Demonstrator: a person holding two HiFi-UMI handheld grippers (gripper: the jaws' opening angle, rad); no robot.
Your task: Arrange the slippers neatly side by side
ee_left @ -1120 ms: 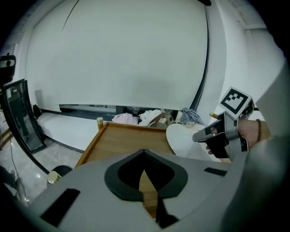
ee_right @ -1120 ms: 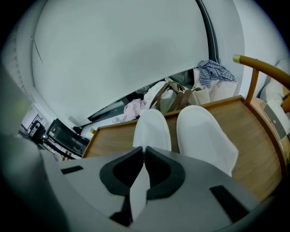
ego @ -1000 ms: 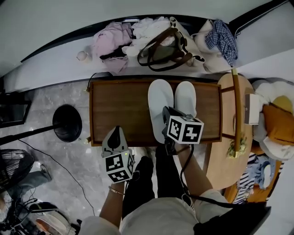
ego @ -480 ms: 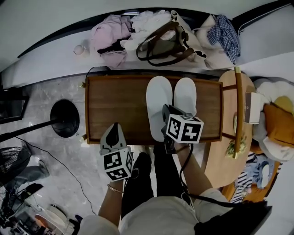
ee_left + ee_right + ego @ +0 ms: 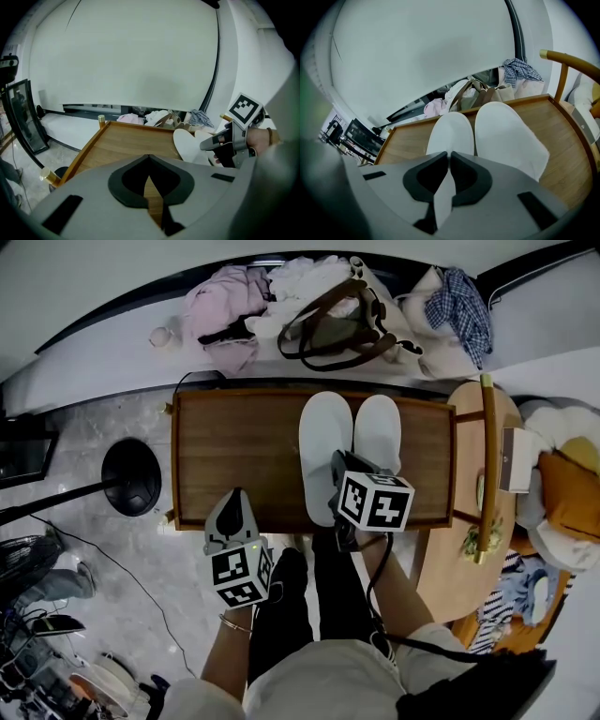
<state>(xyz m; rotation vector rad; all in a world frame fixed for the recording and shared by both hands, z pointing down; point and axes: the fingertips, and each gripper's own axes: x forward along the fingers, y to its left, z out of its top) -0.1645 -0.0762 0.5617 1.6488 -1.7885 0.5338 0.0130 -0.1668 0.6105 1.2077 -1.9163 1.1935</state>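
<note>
Slippers (image 5: 325, 446) lie touching, side by side, toes at the far edge of the wooden table (image 5: 239, 451), unmoved over the last second. Right gripper (image 5: 339, 470) stays closed at one heel. Left gripper (image 5: 234, 512), closed and empty, hovers at the near edge. The pair looks arranged.

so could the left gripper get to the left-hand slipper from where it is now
Probably yes: the left gripper sits at the tray's near edge with only bare wood between it and the left-hand slipper. The right gripper is clamped at its back, so the left side looks freest.
</note>
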